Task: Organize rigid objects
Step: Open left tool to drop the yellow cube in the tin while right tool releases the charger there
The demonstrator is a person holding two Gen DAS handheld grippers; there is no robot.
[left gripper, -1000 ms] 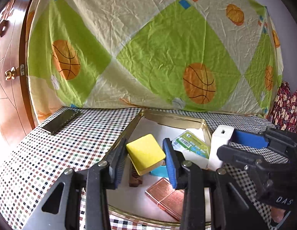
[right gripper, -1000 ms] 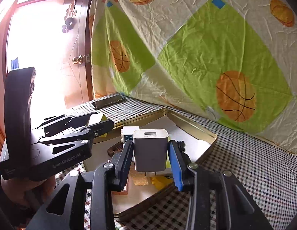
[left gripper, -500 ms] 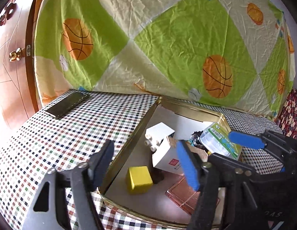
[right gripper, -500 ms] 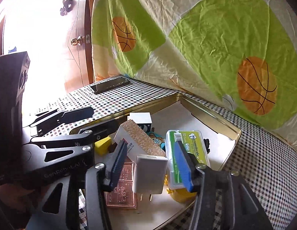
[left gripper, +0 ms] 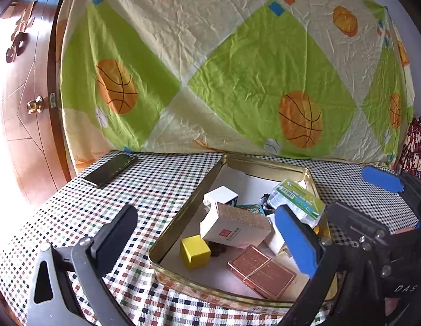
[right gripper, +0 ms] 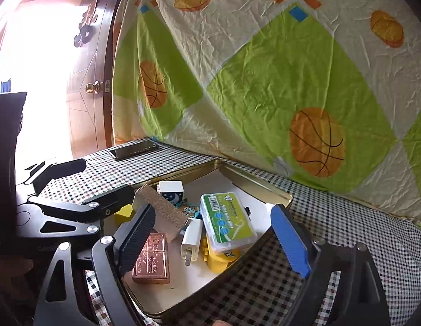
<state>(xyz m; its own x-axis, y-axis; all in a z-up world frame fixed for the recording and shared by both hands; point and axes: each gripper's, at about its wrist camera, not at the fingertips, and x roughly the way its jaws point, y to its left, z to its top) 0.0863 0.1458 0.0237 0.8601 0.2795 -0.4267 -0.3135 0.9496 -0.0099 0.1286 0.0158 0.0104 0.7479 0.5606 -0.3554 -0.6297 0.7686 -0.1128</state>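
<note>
Inside the gold tin (left gripper: 183,278) on the checked desk (left gripper: 145,190) lie the yellow cube (left gripper: 195,251), white charger (right gripper: 191,239), copper case (right gripper: 153,256) and floss box (right gripper: 226,221); both the left gripper (left gripper: 207,244) and right gripper (right gripper: 213,239) hover with jaws released, empty; only the phone (left gripper: 111,169) sits outside, so gathering looks nearly done.

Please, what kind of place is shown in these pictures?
Probably a room in a home: a wooden door with a brass knob, a basketball-print bedsheet hung as a backdrop, and a table with a checkered tablecloth holding a gold tin.
</note>
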